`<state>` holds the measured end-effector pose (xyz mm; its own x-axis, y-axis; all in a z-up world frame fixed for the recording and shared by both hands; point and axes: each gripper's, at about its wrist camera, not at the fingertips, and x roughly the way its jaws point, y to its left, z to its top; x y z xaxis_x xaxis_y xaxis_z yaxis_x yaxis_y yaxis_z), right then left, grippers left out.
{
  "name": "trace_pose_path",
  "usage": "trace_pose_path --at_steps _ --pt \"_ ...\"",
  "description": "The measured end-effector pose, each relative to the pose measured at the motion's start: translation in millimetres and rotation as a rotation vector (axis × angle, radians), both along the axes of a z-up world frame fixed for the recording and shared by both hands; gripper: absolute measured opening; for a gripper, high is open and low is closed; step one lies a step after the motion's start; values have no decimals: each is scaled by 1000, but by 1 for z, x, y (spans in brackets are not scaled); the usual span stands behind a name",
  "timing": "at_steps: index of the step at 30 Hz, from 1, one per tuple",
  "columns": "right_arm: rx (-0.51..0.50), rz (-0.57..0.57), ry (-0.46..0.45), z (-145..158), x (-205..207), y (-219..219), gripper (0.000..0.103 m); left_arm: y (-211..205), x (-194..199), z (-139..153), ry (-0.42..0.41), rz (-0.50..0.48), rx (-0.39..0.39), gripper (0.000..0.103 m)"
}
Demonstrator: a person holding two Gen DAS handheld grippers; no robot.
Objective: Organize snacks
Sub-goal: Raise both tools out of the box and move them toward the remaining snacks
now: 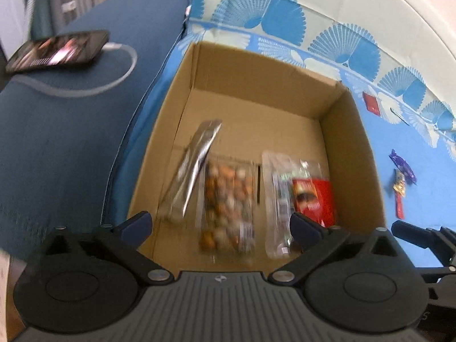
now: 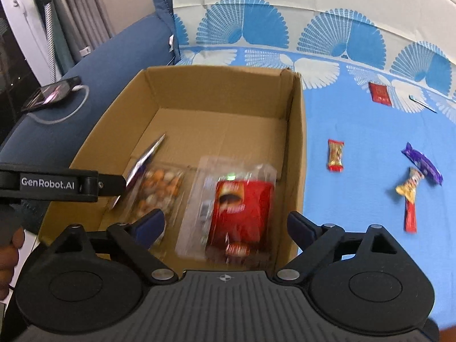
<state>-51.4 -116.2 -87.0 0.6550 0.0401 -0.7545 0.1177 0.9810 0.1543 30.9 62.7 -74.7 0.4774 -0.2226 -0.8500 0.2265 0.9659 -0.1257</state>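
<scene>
An open cardboard box [image 1: 350, 154] [image 2: 296, 148] stands on a blue patterned sheet. Inside it are a silver packet [image 1: 191, 171] [image 2: 145, 156], a clear bag of mixed nuts [image 1: 228, 205] [image 2: 159, 188] and a clear pack with a red box [image 1: 313, 199] [image 2: 242, 208], all blurred. My left gripper [image 1: 221, 223] hangs open over the nut bag, its pads touching nothing. My right gripper [image 2: 226, 223] is open over the red box pack, also without contact. Loose on the sheet to the right are a red packet [image 2: 380, 93], a small red-gold candy [image 2: 335, 155], a purple wrapper [image 2: 421, 166] and a yellow-red wrapper [image 2: 410, 199].
A phone [image 1: 57, 50] [image 2: 54, 92] with a white cable lies on a dark blue cushion left of the box. A hand [image 2: 8, 245] holds the left gripper's handle at the left edge. A white backrest runs behind the sheet.
</scene>
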Motion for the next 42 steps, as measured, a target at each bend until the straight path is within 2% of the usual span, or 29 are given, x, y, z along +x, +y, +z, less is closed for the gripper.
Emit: trace_pose_path --at_steps 4,7,13,18,25,42 --pt "-9 -3 -25 13 -30 8 95 10 -30 11 8 68 -22 103" --pt "-20 -11 -56 24 -49 12 96 12 -48 20 -3 51 -27 103" --pt "-66 -16 -153 48 -91 19 97 9 -79 46 -83 40 31 103" --pt "-92 -12 -213 62 -122 24 98 7 -108 64 -140 6 38 103" --pt "-106 2 -263 74 -145 30 101 1 -141 81 -215 -29 74 103" --pt "-96 9 -332 84 -180 32 103 1 -179 101 -286 -23 112 103"
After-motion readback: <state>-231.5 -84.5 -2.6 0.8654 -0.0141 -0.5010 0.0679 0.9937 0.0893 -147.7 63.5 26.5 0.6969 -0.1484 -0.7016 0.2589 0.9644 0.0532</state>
